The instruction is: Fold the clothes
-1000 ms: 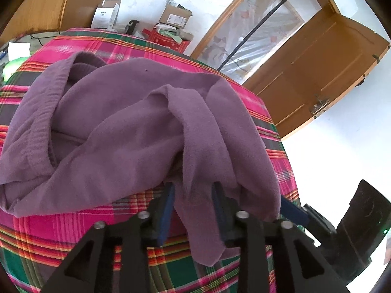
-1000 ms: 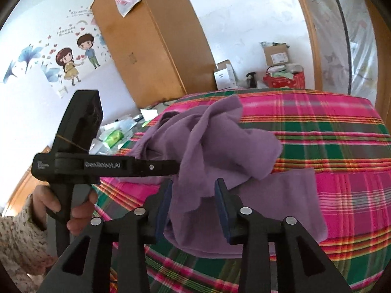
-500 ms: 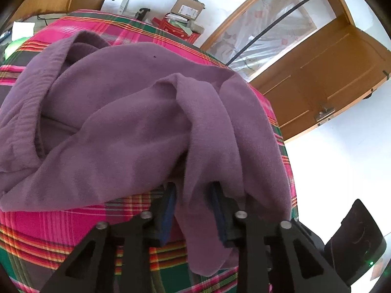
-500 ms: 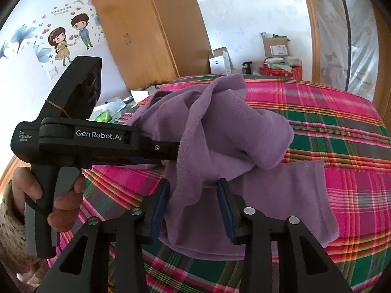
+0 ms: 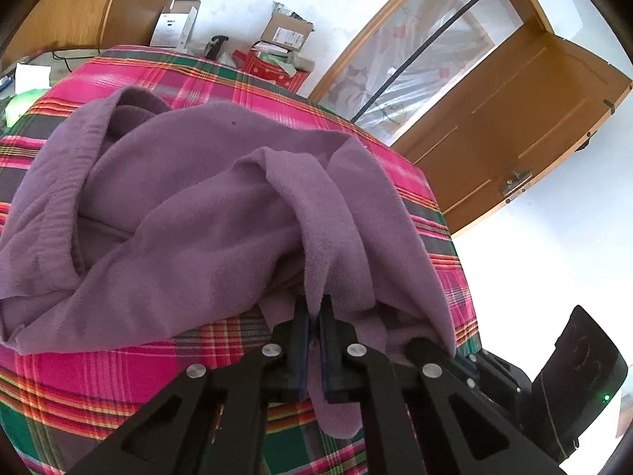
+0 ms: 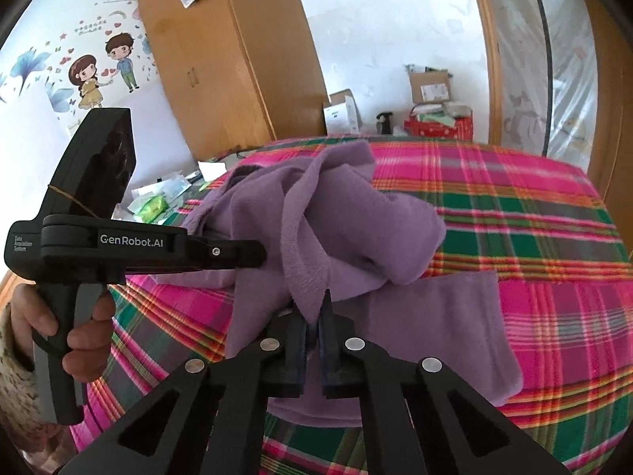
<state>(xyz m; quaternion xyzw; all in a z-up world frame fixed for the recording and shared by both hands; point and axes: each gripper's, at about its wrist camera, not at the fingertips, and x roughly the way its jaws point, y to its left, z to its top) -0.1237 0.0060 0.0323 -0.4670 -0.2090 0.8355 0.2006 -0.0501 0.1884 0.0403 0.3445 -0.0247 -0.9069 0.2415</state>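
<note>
Both grippers, open a second ago, now pinch the purple garment (image 5: 190, 217): left gripper (image 5: 313, 318), right gripper (image 6: 315, 316). "GenRobot.AI" marks the left one's side.

We see a bright, daylit room in both views. The white wall (image 5: 554, 277) beside the wooden door (image 5: 526, 126) is blown out to glare. Straight lines bow strongly toward the dark round edges. The purple garment (image 5: 178, 217) shows soft shadows in its folds, sharply focused.
</note>
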